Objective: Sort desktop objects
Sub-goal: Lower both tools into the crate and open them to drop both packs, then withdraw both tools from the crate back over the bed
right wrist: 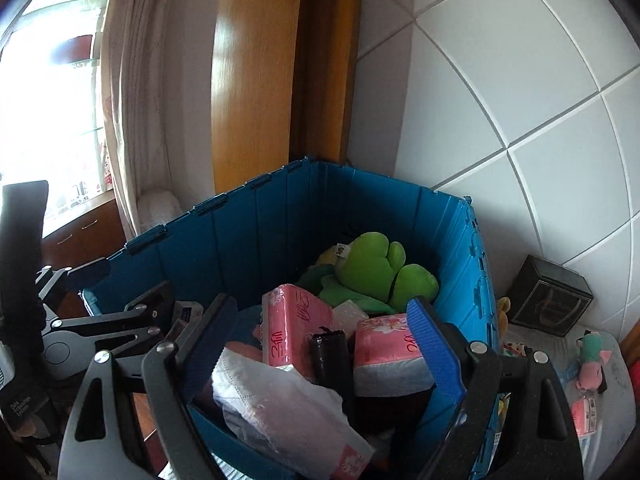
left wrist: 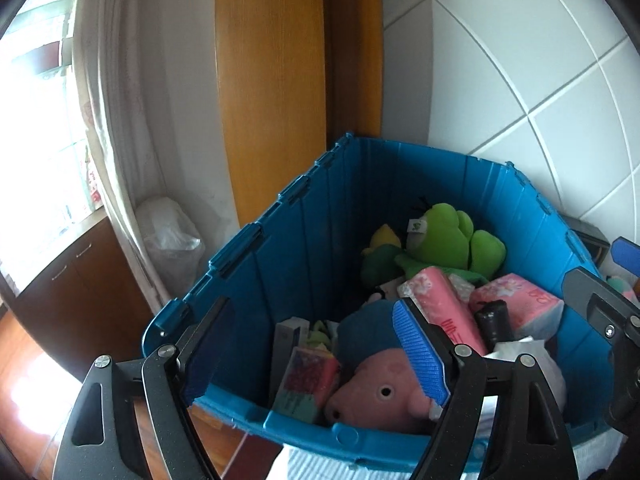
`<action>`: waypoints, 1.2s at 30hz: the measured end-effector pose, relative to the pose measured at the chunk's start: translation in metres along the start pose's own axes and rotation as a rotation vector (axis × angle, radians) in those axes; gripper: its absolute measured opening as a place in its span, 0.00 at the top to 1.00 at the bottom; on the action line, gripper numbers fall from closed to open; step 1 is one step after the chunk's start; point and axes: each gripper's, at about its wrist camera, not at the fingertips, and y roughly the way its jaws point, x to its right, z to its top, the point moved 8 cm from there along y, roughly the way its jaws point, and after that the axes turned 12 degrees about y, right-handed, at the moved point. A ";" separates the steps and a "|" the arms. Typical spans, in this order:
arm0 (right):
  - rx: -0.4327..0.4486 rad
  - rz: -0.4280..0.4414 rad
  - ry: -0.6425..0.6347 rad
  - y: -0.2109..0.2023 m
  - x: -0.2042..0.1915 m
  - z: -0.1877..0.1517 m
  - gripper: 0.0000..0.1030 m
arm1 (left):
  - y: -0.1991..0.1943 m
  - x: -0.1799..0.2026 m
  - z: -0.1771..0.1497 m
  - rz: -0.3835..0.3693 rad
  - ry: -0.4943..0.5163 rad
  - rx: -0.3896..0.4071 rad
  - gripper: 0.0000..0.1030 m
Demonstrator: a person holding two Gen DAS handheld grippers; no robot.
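A blue plastic crate (left wrist: 280,240) (right wrist: 248,236) holds a green plush frog (left wrist: 444,236) (right wrist: 372,268), a pink pig plush (left wrist: 376,396), pink tissue packs (left wrist: 444,312) (right wrist: 292,328), a black roll (right wrist: 330,356) and small boxes (left wrist: 308,384). My left gripper (left wrist: 308,360) is open and empty above the crate's near rim. My right gripper (right wrist: 316,364) is open above the crate's right part, over a white tissue pack (right wrist: 280,404) that lies in the crate between the fingers; I cannot tell if it touches them.
A black box (right wrist: 548,296) and a small pink and green toy (right wrist: 592,364) lie on the table right of the crate. A tiled wall, a wooden door frame (left wrist: 272,80), a curtain and a white bag (left wrist: 172,236) stand behind.
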 end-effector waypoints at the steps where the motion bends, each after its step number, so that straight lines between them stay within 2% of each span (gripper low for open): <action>1: 0.001 0.000 0.001 -0.003 0.001 -0.001 0.15 | -0.004 0.002 -0.001 -0.003 0.001 0.005 0.21; 5: 0.006 -0.001 0.006 -0.018 0.007 -0.006 0.14 | -0.018 0.010 -0.007 -0.008 0.005 0.019 0.21; 8: 0.011 -0.013 0.013 -0.032 0.016 -0.013 0.08 | -0.031 0.019 -0.013 -0.011 0.008 0.026 0.21; 16: 0.020 -0.038 0.049 -0.075 0.056 -0.031 0.05 | -0.068 0.053 -0.031 -0.020 0.022 0.038 0.21; 18: 0.025 -0.037 0.057 -0.086 0.066 -0.036 0.00 | -0.080 0.063 -0.037 -0.018 0.024 0.040 0.21; 21: 0.030 -0.037 0.059 -0.105 0.084 -0.045 0.00 | -0.097 0.077 -0.045 -0.015 0.013 0.049 0.21; 29: 0.028 -0.018 0.094 -0.160 0.141 -0.080 0.00 | -0.148 0.136 -0.066 0.009 0.028 0.070 0.21; 36: -0.002 -0.060 0.192 -0.205 0.222 -0.132 0.00 | -0.183 0.210 -0.093 -0.037 0.050 0.061 0.21</action>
